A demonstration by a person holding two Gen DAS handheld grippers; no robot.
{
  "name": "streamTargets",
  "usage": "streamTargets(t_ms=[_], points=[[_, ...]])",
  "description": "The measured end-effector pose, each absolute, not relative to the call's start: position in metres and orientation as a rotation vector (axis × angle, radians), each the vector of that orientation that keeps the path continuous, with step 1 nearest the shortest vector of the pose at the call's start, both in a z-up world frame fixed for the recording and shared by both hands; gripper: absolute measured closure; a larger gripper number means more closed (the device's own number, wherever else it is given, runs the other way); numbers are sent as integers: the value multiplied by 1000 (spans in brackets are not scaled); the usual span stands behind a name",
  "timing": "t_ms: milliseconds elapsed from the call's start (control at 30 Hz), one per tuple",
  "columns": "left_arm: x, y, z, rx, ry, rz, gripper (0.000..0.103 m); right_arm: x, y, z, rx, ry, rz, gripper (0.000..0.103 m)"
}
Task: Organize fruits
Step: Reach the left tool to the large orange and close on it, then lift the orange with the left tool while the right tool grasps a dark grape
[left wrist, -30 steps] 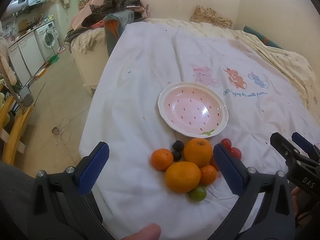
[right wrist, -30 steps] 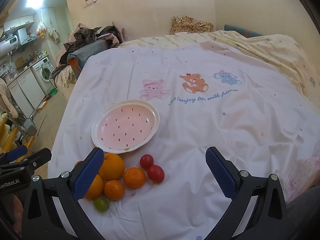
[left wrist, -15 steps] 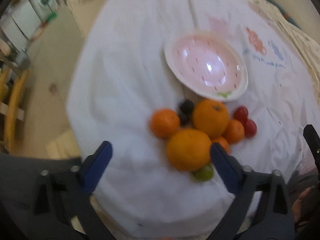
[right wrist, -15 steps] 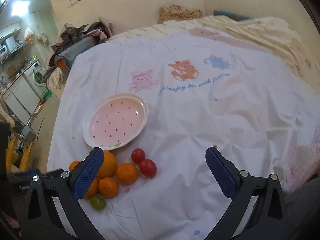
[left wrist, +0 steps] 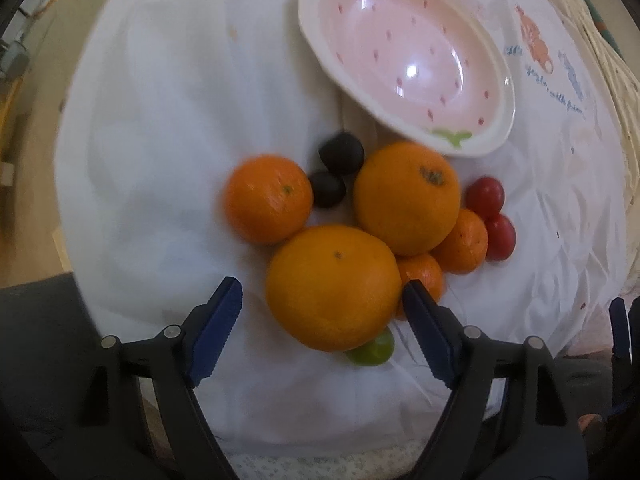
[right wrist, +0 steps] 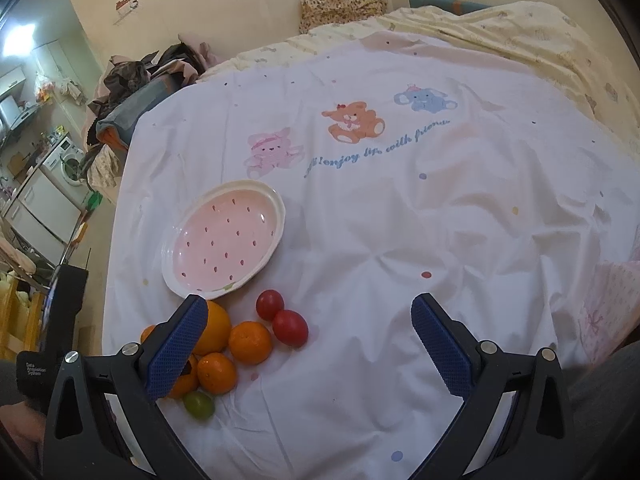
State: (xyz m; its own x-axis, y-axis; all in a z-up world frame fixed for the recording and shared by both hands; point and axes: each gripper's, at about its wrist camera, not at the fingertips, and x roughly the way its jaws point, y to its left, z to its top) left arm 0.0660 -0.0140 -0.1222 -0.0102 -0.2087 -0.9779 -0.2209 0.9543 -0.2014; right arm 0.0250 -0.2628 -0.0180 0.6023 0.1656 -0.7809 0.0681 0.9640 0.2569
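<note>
White sheet (right wrist: 400, 240) with cartoon animals covers the bed; fruit sits bunched near its front-left corner, just short of the near edge.

Pink plate (left wrist: 408, 52) with a cream rim, no fruit in it, lies just behind the pile. From the left wrist its far rim is cut by the frame top.

Left gripper (left wrist: 320, 328) points steeply down over the pile. Jaws closing; the near orange (left wrist: 332, 288) sits between them, and a gap shows on the left side. The right fingertip overlaps the orange's edge in the view, so contact there cannot be told. Nothing grasped yet. This view is motion-blurred.

Second orange (left wrist: 406, 196) sits behind the first, touching the plate's rim or just short of it; blur leaves that open. A mandarin (left wrist: 268, 198) lies left of the pile. Two dark fruits (left wrist: 336, 168) sit between it and the second orange; kind not clear. Two smaller mandarins (left wrist: 462, 242) are half hidden behind the oranges, one also behind the right finger. Two red tomatoes (left wrist: 490, 216) lie touching at the right of the pile. A green fruit (left wrist: 372, 350) shows only as a sliver under the near orange.

Right gripper (right wrist: 310, 352) is released, jaws wide, over bare sheet to the right of the pile. Its left finger (right wrist: 176, 344) hides part of the oranges; the dark fruits are not seen from here. The left gripper's black body shows only at the frame's left edge.
</note>
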Motion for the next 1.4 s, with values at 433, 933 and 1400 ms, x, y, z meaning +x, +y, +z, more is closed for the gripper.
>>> streamTargets(t_ms=[433, 933, 1400], points=[[54, -8, -63, -293, 1455, -141, 46, 25, -264, -20, 275, 914, 61, 0], [45, 53, -14, -271, 1145, 4, 46, 46, -269, -38, 386, 1099, 181, 13], [35, 88, -13, -423, 1147, 71, 46, 131, -110, -56, 203, 1465, 602, 63]])
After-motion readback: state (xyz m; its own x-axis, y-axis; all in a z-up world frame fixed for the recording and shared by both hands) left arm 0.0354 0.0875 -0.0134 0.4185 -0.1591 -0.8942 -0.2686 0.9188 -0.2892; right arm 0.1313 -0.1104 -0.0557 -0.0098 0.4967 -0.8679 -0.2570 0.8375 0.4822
